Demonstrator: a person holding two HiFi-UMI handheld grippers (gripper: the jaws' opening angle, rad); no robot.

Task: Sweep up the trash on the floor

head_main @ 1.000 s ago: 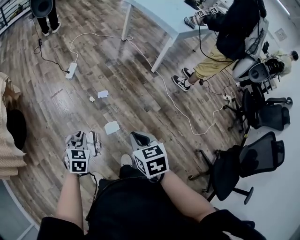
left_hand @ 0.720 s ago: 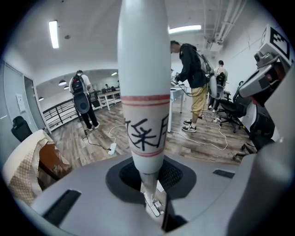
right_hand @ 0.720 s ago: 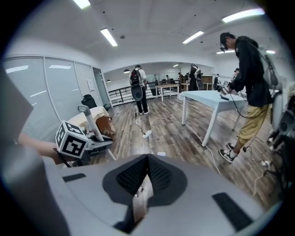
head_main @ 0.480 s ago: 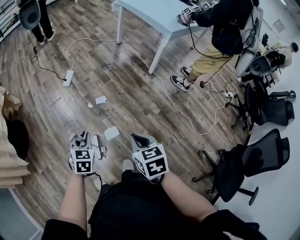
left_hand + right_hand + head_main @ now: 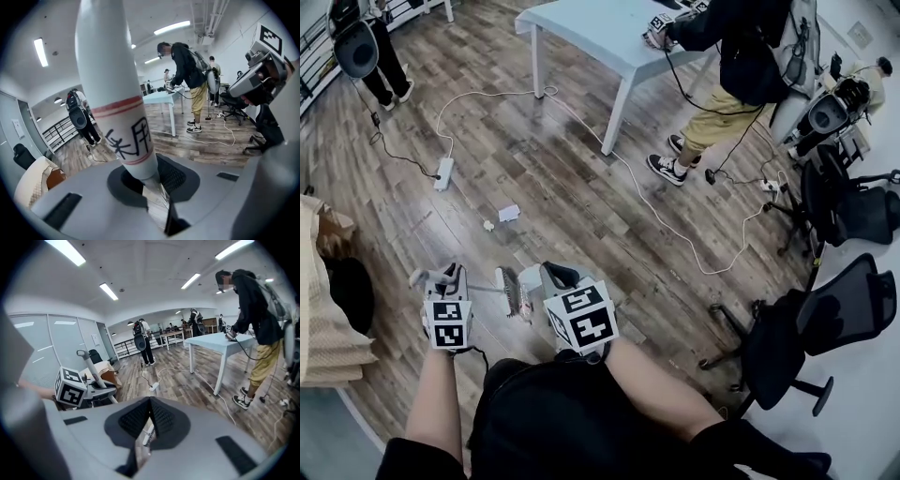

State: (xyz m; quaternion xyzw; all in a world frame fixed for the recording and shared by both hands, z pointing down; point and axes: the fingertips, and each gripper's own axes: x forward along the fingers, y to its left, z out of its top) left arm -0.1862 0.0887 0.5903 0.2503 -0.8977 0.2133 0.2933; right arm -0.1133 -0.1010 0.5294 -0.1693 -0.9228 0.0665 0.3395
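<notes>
Low in the head view, the left gripper [image 5: 446, 277] is clamped on a white broom handle [image 5: 115, 93] with red bands, standing up between its jaws. The brush head [image 5: 510, 292] shows just beside the right gripper [image 5: 555, 278], whose jaws meet at the tips with nothing I can name between them. Ahead on the wood floor [image 5: 581, 187] lie a paper scrap [image 5: 508, 213] and a small crumpled bit [image 5: 487, 225], near each other, bare planks around them. A white cable [image 5: 656, 211] crosses to the right, office chairs [image 5: 825, 319] stand well apart, and beige furniture [image 5: 328, 319] is close at the left edge
</notes>
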